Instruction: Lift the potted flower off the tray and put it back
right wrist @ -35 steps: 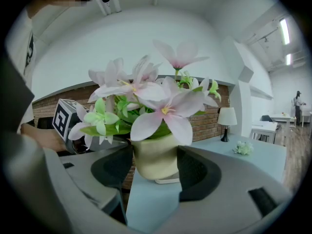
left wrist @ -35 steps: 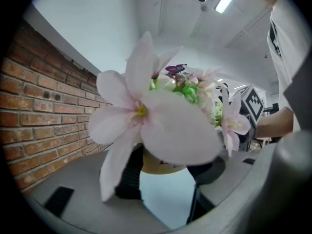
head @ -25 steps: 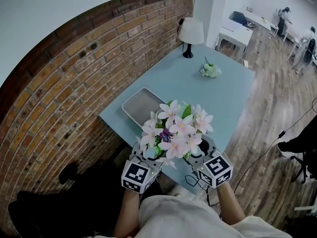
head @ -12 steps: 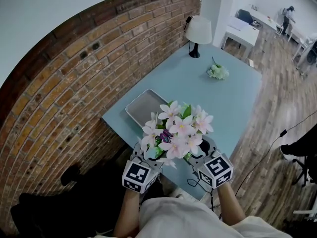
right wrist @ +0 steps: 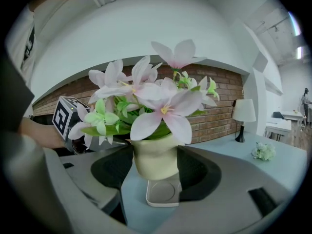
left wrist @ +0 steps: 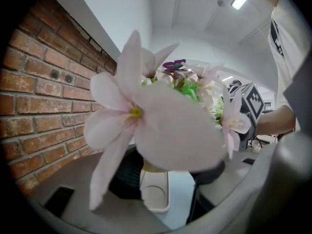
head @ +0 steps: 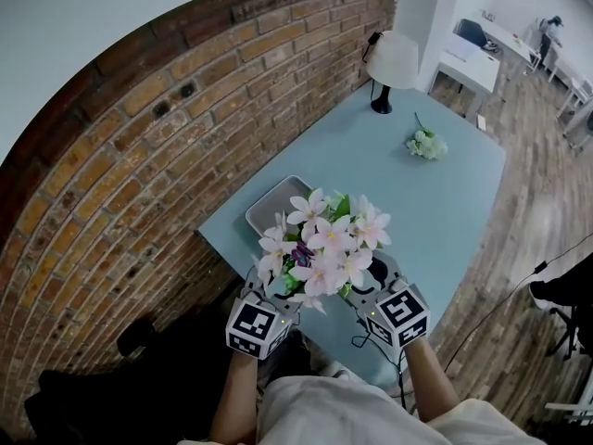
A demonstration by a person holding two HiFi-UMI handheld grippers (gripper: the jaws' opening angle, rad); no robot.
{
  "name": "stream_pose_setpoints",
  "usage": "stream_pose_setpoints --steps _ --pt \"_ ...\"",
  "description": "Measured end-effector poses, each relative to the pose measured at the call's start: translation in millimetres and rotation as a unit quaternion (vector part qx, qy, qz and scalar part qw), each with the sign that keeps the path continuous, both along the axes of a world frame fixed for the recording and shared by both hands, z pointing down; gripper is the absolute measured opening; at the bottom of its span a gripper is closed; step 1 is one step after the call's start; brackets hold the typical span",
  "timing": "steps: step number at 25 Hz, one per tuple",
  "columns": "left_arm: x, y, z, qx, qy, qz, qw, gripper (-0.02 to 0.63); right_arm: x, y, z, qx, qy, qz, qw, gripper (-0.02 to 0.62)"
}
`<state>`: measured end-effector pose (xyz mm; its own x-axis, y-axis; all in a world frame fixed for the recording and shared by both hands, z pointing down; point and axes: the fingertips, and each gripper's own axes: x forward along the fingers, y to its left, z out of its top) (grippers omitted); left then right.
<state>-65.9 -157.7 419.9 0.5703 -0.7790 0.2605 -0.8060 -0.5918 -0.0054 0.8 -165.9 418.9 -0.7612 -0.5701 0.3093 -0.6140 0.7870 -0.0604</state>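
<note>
A cream pot of pink-white artificial flowers (head: 322,246) hangs low in the centre, held by the left gripper (head: 276,290) and right gripper (head: 372,281), each with wide-spread jaws pressing its sides. It has edged nearer the empty grey metal tray (head: 269,204) just upper left, so the pot is likely being returned.

Even, bright light is given by a ceiling lamp (left wrist: 239,2). Edges are bent and darkened. A close flower (left wrist: 165,130) is seen blurred.
</note>
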Motion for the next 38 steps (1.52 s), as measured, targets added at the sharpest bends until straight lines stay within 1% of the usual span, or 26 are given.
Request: stream_pose_setpoints --steps 12,15,18,24,31,38 --pt "-52.9 -62.3 35.0 -0.025 0.005 -0.018 0.9995 0.267 -55.0 -65.8 20.2 0.003 -0.001 -0.004 1.0 0.299" --pt "-64.2 -83.8 49.0 -0.033 0.007 -0.019 0.9993 0.267 -66.7 -87.5 34.2 -0.002 0.004 -0.004 1.0 0.301" --pt "-73.3 -111.1 74.4 -0.041 0.01 -0.016 0.999 0.267 -76.1 -114.3 59.2 -0.01 0.01 -0.001 1.0 0.301" --pt "-81.2 -128.5 84.6 -0.06 0.007 -0.013 0.9981 0.267 -83.9 -132.2 69.5 -0.023 0.016 -0.001 1.0 0.301" --pt "-85.6 -153.4 115.9 -0.086 0.015 -0.013 0.9961 0.267 -89.5 -156.9 98.7 -0.033 0.036 -0.003 0.999 0.301" --pt "-84.0 -170.6 149.9 -0.112 0.014 -0.012 0.9935 0.265 -88.5 -174.3 133.7 -0.051 0.043 0.008 0.998 0.305"
